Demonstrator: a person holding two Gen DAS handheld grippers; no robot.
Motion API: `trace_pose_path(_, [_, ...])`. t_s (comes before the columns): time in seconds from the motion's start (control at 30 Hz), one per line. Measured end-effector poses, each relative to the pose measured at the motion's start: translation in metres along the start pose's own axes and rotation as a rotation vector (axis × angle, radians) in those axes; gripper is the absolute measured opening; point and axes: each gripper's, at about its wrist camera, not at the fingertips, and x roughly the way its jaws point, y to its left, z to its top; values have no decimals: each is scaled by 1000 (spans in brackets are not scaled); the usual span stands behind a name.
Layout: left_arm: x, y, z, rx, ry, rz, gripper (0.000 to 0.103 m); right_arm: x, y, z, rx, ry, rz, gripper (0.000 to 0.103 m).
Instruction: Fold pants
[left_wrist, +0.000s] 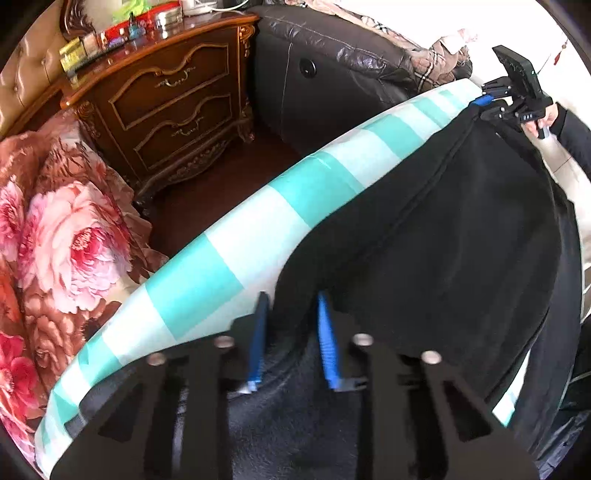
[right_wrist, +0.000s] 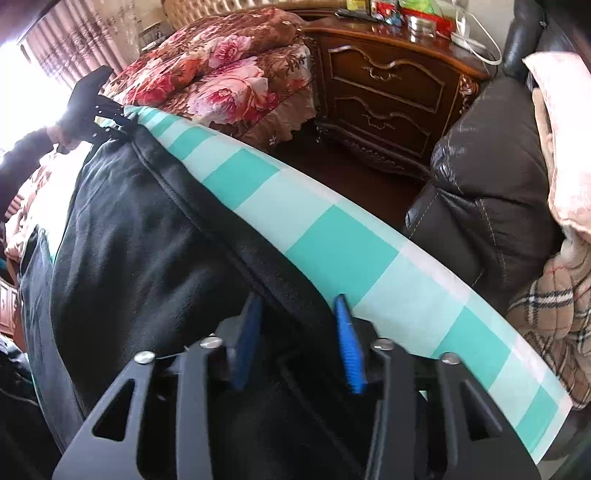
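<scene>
My worktop (left_wrist: 207, 258) has a teal-and-white checked cover, and its far long edge runs right across both wrist views. Past that edge there's a strip of dark floor (left_wrist: 218, 192), then a carved wooden nightstand (left_wrist: 166, 103), a black leather sofa (right_wrist: 491, 184) and a bed with a rose-print quilt (left_wrist: 66, 236), so room on that side is pretty tight.

The black pants (left_wrist: 443, 221) lie stretched along the worktop, a band of checked cover showing between them and the far edge. I've got one end in each hand. My left tongs (left_wrist: 291, 332) sit at one end with cloth bunched between the blue pads; the pads stand a little apart with fabric filling the gap, so I'd call that clamped on the pants. My right tongs (right_wrist: 299, 332) look the same at the other end: cloth between the pads, near the far edge. From the left wrist view, the right tongs (left_wrist: 491, 101) show up at the worktop's far end, pinching the corner of the pants.

The fabric is dark, a bit glossy, mostly flat, with a long seam (right_wrist: 207, 218) running lengthwise and soft wrinkles near my pads.
</scene>
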Motion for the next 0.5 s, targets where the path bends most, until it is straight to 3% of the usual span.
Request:
trace_pose_path(0.1, [-8, -10, -4, 14, -12, 43, 17, -10, 0, -4, -11, -13, -22, 8])
trace_pose_path(0.27, [-30, -27, -9, 41, -37, 91, 16, -23, 15, -10, -56, -18, -13, 7])
trace_pose_path(0.5, [-76, -63, -20, 93, -74, 171, 15, -59, 44, -24, -129, -72, -68, 7])
